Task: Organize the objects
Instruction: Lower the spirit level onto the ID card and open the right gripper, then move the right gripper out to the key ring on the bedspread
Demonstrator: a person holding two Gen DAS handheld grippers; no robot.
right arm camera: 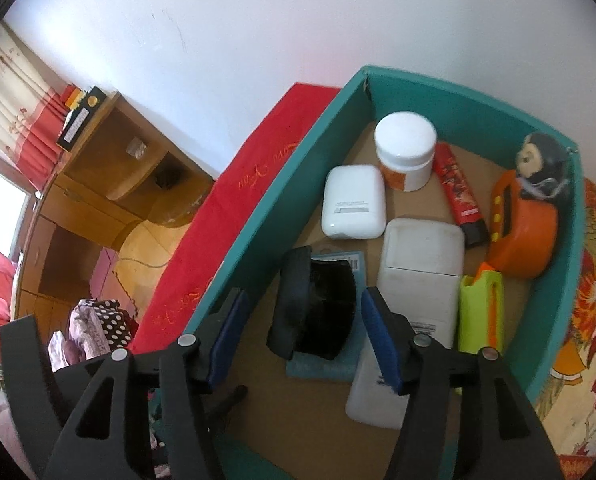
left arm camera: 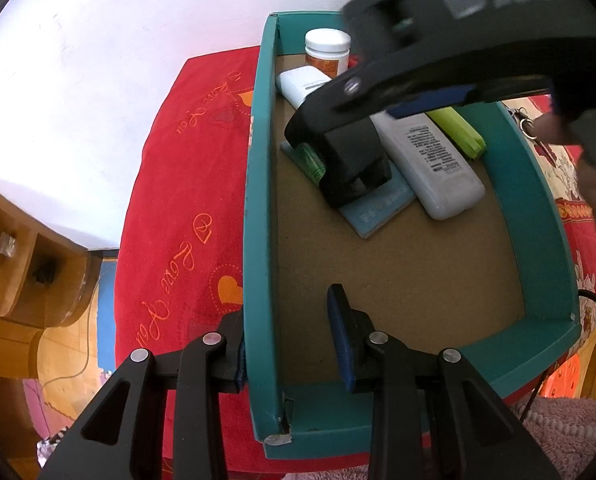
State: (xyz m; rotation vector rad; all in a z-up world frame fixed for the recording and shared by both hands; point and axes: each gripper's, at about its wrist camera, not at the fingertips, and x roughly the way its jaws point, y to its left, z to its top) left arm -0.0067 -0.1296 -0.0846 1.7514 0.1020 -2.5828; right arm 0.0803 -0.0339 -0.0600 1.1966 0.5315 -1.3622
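A teal box (left arm camera: 258, 200) with a brown floor lies on a red cloth. My left gripper (left arm camera: 290, 344) straddles the box's near left wall and is shut on it, one finger outside and one inside. My right gripper (right arm camera: 303, 296) hangs open inside the teal box (right arm camera: 258, 220). A black case (right arm camera: 314, 308) lies between its pads without touching them, on a light blue booklet (right arm camera: 322, 364). In the left wrist view the right gripper (left arm camera: 346, 124) covers that black case (left arm camera: 358, 168), with a green cylinder (left arm camera: 312, 160) beside it.
The box also holds a white jar (right arm camera: 406, 148), a white case (right arm camera: 354, 200), a white remote (right arm camera: 418, 280), a red tube (right arm camera: 458, 188), an orange toy (right arm camera: 526, 220) and a lime item (right arm camera: 480, 308). A wooden desk (right arm camera: 98, 184) stands left. A hand (left arm camera: 594, 176) holds the right gripper.
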